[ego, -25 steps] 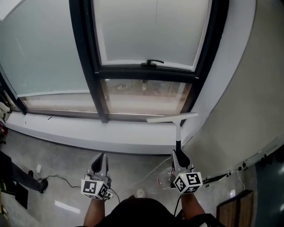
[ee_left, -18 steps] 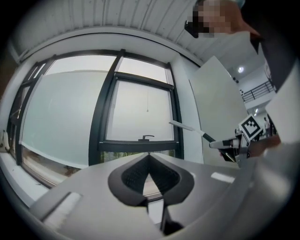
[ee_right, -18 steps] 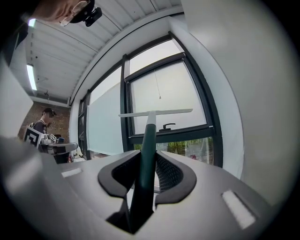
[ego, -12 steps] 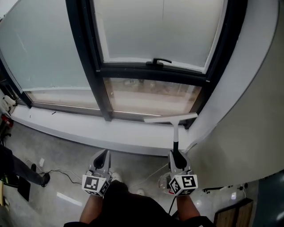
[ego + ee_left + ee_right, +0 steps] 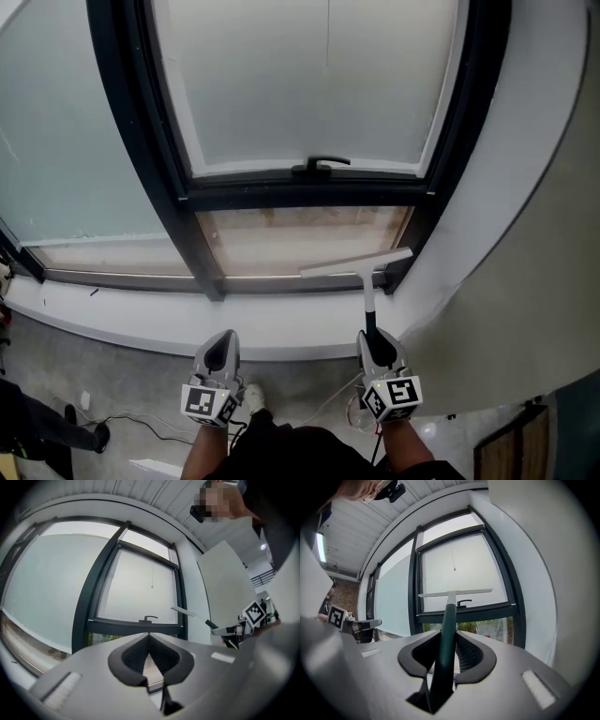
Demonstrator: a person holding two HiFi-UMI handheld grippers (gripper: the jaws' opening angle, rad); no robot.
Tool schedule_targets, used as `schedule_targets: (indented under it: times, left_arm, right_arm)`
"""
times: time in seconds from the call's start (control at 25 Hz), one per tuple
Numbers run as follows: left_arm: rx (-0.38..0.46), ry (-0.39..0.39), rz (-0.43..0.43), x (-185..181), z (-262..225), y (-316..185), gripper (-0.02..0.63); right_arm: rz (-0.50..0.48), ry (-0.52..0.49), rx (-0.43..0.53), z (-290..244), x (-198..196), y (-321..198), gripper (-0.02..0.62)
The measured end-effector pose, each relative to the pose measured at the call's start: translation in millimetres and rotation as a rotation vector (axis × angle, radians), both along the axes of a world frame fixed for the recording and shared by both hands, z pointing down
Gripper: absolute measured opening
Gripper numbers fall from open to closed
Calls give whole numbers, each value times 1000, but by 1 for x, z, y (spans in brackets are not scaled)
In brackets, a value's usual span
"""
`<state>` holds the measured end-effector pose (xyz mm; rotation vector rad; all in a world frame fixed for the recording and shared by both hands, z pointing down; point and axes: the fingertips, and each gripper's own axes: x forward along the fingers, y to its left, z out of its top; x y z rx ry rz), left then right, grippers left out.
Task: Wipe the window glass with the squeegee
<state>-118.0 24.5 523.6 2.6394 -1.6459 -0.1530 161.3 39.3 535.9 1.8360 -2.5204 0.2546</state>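
While right gripper (image 5: 372,337) clamps squeegee (image 5: 356,263) near window handle (image 5: 320,165), left gripper (image 5: 221,343) fingers (image 5: 133,656) meet — empty.

Left gripper (image 5: 223,339), lower centre-left of the head view: fingers closed together, nothing between them. Right gripper (image 5: 373,339), lower centre-right: fingers clamped on the handle of the squeegee (image 5: 368,292). Both forearms extend forward side by side, with the grippers level and pointing up-frame.

We are looking down at a grey concrete floor (image 5: 112,361) running beneath the white sill (image 5: 281,328). Our pale shoe (image 5: 252,397) is standing on it just below the sill, and a thin dark cable (image 5: 141,427) is trailing farther out from the sill, toward its left end.
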Motion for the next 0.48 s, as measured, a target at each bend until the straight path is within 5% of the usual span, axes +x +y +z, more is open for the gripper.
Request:
schedule_targets:
  times: [0.48]
  left_arm:
    - [35, -20, -2, -132, -13, -141, -2]
  right_arm:
    - [29, -11, 34, -29, -129, -156, 95]
